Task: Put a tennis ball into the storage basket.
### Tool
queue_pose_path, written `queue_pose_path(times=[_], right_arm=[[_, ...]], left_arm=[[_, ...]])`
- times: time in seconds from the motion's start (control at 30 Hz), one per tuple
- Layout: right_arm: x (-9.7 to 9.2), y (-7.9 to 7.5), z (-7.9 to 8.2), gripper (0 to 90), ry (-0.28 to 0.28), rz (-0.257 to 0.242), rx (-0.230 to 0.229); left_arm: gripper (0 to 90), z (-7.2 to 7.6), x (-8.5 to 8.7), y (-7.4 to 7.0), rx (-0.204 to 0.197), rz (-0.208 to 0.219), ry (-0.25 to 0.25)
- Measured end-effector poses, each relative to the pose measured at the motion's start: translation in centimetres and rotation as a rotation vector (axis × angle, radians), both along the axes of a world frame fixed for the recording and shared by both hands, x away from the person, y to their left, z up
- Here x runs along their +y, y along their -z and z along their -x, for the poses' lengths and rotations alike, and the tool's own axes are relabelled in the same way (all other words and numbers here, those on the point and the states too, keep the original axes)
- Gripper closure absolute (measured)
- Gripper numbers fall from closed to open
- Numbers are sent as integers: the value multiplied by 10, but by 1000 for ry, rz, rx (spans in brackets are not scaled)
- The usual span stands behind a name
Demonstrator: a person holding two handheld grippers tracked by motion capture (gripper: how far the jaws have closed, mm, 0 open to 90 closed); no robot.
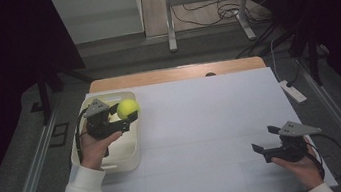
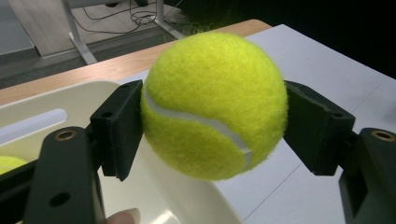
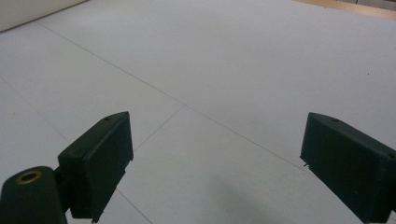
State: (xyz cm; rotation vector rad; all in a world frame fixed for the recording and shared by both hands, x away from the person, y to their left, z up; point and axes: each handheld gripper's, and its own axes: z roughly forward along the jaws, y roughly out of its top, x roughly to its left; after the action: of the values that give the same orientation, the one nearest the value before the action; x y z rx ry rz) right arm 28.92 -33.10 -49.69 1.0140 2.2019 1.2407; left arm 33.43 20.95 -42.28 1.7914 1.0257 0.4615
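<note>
A yellow tennis ball is clamped between the two black pads of my left gripper, which is shut on it. It hangs over the right rim of a cream plastic bin at the table's left. A sliver of a second yellow ball lies inside the bin. My right gripper rests at the table's front right, jaws wide apart over the bare white sheet, holding nothing.
A white sheet covers most of the wooden table. A power strip lies just off the right edge. Desk legs and cables stand on the floor beyond the table.
</note>
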Motion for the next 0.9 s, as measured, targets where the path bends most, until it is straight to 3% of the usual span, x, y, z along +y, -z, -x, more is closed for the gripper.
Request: queue_pose_path(times=[0.9], right_arm=[[0,-1,1,92,-1,-1,-5]], left_arm=[[270,5,33,4,13,4,-86]])
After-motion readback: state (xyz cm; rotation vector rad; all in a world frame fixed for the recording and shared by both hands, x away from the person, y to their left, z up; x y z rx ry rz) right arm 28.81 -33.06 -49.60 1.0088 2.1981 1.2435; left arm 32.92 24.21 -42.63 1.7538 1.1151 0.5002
